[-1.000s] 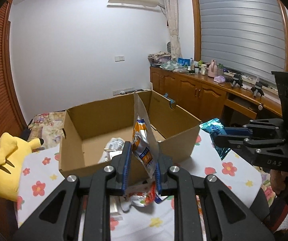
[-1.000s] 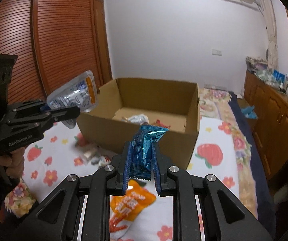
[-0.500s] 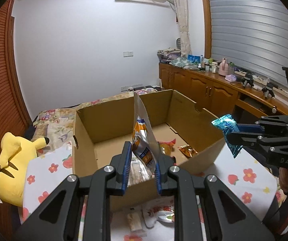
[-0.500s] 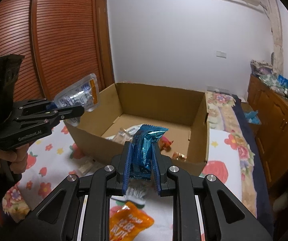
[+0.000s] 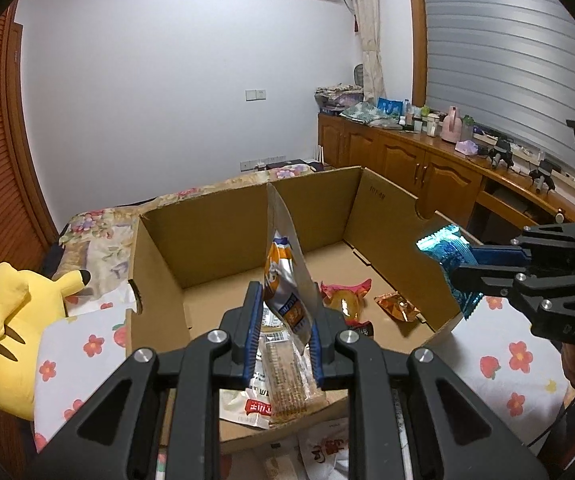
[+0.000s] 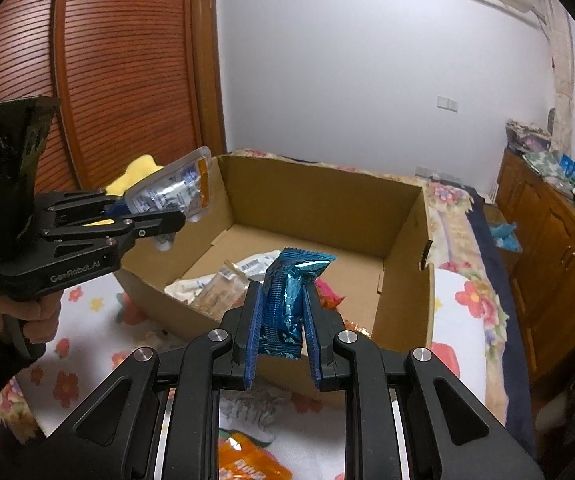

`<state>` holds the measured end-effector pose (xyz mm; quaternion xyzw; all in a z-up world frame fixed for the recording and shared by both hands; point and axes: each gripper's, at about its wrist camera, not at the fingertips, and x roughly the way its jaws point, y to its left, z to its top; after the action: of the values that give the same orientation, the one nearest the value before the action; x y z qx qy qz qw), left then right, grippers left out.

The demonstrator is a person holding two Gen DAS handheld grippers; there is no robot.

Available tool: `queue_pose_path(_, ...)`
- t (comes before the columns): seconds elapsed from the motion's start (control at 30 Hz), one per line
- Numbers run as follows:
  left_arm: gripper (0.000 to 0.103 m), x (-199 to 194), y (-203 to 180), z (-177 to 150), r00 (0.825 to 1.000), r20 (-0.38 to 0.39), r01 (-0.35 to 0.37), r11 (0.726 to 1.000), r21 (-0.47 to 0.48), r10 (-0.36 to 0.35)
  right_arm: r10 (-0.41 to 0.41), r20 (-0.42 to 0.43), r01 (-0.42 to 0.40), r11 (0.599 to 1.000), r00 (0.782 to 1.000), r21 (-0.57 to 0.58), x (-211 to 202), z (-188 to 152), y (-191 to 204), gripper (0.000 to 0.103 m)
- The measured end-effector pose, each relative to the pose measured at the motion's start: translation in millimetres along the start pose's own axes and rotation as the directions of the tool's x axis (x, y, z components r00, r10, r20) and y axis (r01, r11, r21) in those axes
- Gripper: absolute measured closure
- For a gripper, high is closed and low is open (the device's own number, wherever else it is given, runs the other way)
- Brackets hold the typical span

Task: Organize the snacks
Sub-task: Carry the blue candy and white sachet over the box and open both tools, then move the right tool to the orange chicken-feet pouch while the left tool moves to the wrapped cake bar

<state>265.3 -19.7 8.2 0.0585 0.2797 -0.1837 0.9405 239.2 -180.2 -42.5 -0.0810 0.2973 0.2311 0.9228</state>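
Fingers (image 5: 252,320) of my left gripper (image 5: 283,334) are pinching a silver pouch (image 5: 285,280) and my right gripper (image 6: 281,322) a blue packet (image 6: 287,300), both nearing the cardboard box (image 6: 327,204); next I'm releasing the 2 inside.

Left tool (image 5: 282,322) clamped, angled down; right tool (image 6: 282,322) likewise.

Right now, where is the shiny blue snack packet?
The blue snack packet is pinched in the right gripper, held up over the near edge of the cardboard box.
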Motion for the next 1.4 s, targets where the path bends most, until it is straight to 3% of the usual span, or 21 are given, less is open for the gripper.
queue_pose_path(0.5, 0.084, 10.7, 7.6, 1.1, 1.0, -0.008, -0.001, 1.0, 0.001, 0.001, 0.008, -0.035, -0.007, 1.0, 0.999, 0.024, 26.0, 5.3, -8.9, 0.084)
queue_pose_path(0.67, 0.084, 10.3, 7.9, 1.6, 1.0, -0.007, -0.002, 1.0, 0.003, 0.002, 0.007, -0.026, -0.006, 0.999, 1.0, 0.044, 24.3, 5.8, -12.7, 0.076)
queue_pose_path(1.07, 0.083, -22.4, -4.1, -9.8, 1.0, 0.02, 0.004, 1.0, 0.003, -0.004, -0.001, 0.009, 0.0, 0.999, 1.0, 0.047, -8.4, 0.1, -5.0, 0.072)
queue_pose_path(1.4, 0.081, -54.5, -14.5, -40.6, 1.0, 0.012, 0.001, 1.0, 0.003, -0.001, -0.005, 0.037, 0.003, 0.999, 0.999, 0.043, -44.9, -18.4, 21.2, 0.06)
